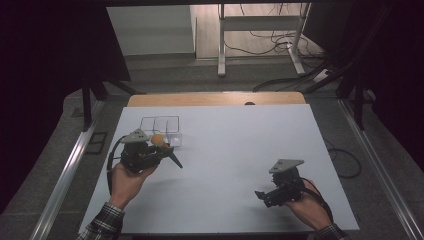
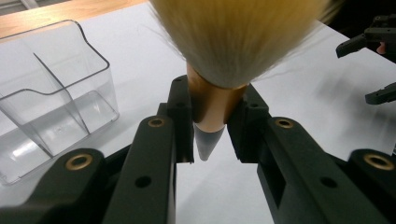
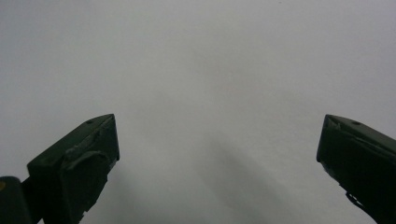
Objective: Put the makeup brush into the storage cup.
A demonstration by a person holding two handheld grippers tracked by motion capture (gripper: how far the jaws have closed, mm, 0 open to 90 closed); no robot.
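Pinching one brush (image 2: 219,56) by its copper ferrule, my left gripper (image 2: 210,135) hung just beside one clear divided organizer (image 2: 51,93) — nothing stood between them — while my right gripper (image 3: 217,154), jaws spread, held nothing over the white table (image 3: 210,56).

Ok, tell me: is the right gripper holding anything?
No, the right gripper has its jaws spread wide over the bare white table.

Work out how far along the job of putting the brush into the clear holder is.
Done: the left claw is shut on the brush, gripping its copper collar, bristles away from the camera. In hand: the brush is lifted near the clear holder, not yet inside any compartment. Left: likely moving it over and lowering it in. The right claw is open over the bare white table.
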